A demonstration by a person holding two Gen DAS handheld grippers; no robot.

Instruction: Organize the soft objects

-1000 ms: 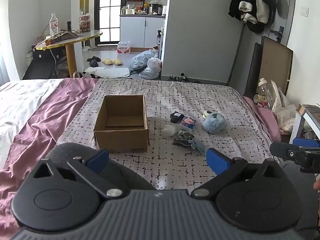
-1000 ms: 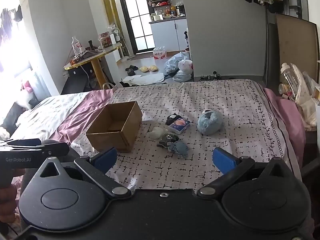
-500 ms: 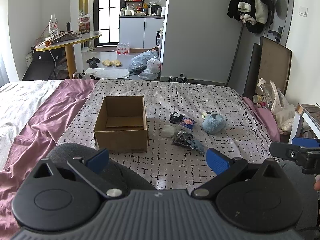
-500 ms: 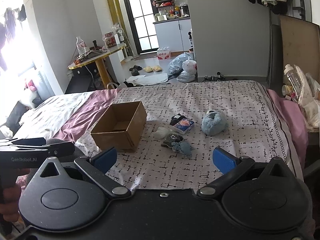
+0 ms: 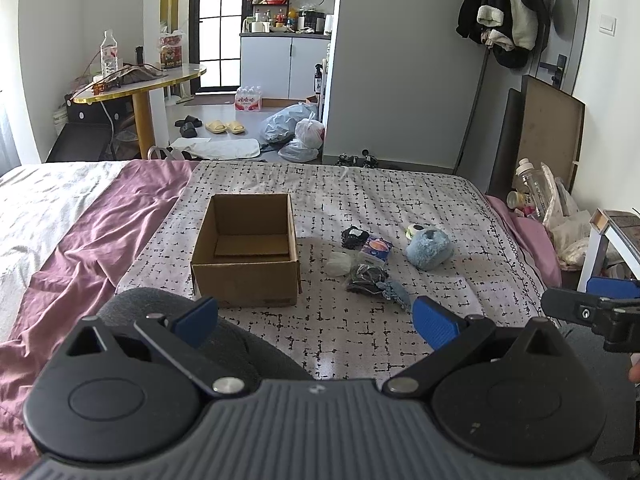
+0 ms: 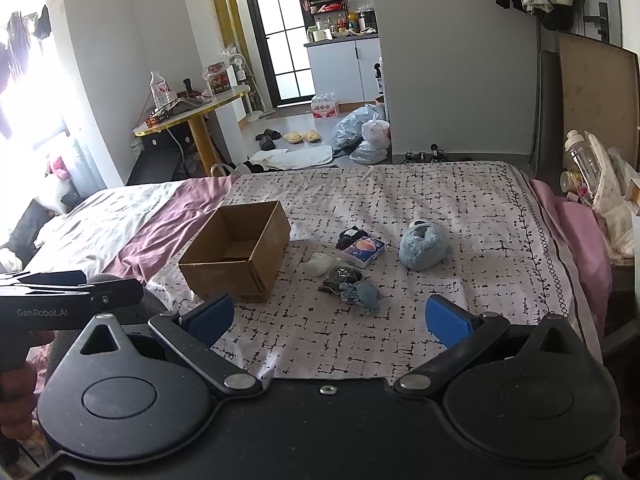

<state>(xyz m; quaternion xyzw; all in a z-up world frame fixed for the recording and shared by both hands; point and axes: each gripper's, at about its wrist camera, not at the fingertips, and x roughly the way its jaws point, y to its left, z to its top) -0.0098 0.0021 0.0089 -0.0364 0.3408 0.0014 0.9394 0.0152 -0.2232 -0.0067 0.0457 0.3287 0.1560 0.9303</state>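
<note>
Both hand-held grippers (image 5: 316,316) (image 6: 328,320) gape wide, empty, facing fluffy blue plush (image 5: 429,248).

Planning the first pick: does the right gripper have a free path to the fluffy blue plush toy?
Probably yes. The right gripper is open and empty, and only bare patterned bedspread lies between it and the fluffy blue plush toy, which sits apart from the other items.

Left tool (image 5: 316,318) and right tool (image 6: 330,322) both wide apart, empty
</note>
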